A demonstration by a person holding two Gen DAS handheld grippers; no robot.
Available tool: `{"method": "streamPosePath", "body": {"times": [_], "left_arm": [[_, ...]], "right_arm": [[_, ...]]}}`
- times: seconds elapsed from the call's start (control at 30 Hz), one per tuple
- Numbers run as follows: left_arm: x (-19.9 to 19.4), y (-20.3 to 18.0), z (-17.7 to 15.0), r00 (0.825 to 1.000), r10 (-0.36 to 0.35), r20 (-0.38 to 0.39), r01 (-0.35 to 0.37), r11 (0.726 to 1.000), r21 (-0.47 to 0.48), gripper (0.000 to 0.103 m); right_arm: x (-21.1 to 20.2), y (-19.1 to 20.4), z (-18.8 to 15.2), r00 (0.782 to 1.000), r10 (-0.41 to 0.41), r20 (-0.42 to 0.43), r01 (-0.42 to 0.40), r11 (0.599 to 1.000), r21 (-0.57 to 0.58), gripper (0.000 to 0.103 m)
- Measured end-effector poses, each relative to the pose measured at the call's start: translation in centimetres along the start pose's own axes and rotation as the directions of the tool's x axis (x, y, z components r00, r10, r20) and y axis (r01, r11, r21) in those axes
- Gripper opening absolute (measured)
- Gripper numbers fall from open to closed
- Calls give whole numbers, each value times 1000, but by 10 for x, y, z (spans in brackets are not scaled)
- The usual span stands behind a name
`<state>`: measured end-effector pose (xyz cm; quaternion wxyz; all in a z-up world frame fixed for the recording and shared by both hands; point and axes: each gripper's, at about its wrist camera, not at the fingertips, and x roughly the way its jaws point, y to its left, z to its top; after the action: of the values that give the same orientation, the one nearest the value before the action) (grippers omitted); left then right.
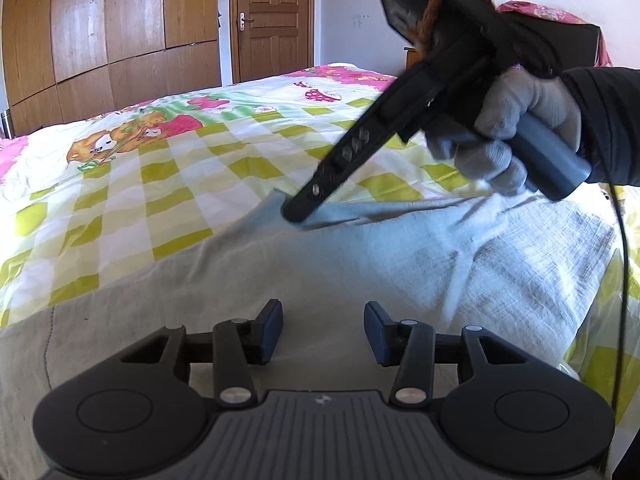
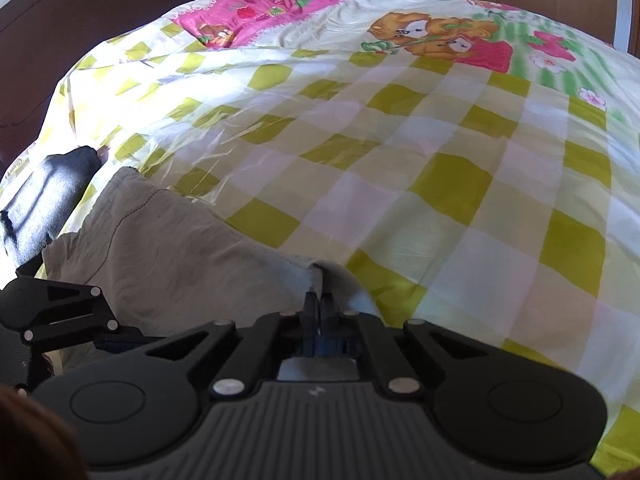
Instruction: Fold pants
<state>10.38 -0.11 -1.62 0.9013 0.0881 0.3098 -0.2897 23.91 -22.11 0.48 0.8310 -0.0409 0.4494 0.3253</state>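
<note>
On the bed [image 1: 168, 168], over its checked green and white cover, we see the pale beige pants [image 1: 320, 264] lying flat near the close edge. Our right tool [image 1: 294, 214], held in a grey-gloved hand [image 1: 508, 128], points down at the far edge of the pants, its fingers pressed together on a raised fold of the cloth; in the right wrist view that fold stands up between the closed tips [image 2: 320, 296]. Our left tool [image 1: 323, 330] hangs just above the pants with its pads spread apart and nothing between them, though whether it brushes the fabric we cannot quite tell.
</note>
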Motion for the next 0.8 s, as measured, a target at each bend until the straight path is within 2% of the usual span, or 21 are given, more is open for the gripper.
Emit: {"method": "streamPosePath", "body": {"times": [0.17,0.27,0.33,0.47,0.57,0.63,0.7,0.8], "left_arm": [[7,-1,3,1000,1,0,-1,1000,15,60],[16,-2,-2,999,8,-46,-7,1000,22,61],[15,-5,-4,998,27,-57,-24,998,51,61],[6,-7,-6,996,42,-75,-36,996,86,62],[2,-9,-7,994,68,-88,-59,992,111,62],[-3,-11,-3,995,58,-77,-50,994,101,62],[-7,-20,3,998,32,-56,-26,995,99,62],[-4,-42,15,999,-23,-39,28,993,116,62]], "right_arm": [[-9,-12,25,997,-13,77,11,1000,27,0],[19,-21,26,998,-55,6,55,997,48,2],[23,-21,18,993,-118,-3,118,992,33,8],[-28,-30,-2,983,-156,101,144,982,118,8],[-87,-34,-39,960,-232,157,198,958,207,9],[-127,-40,-76,946,-276,168,209,920,332,9],[-167,-46,-120,925,-343,165,235,856,461,10],[-223,-49,-192,878,-461,132,274,708,651,11]]}}
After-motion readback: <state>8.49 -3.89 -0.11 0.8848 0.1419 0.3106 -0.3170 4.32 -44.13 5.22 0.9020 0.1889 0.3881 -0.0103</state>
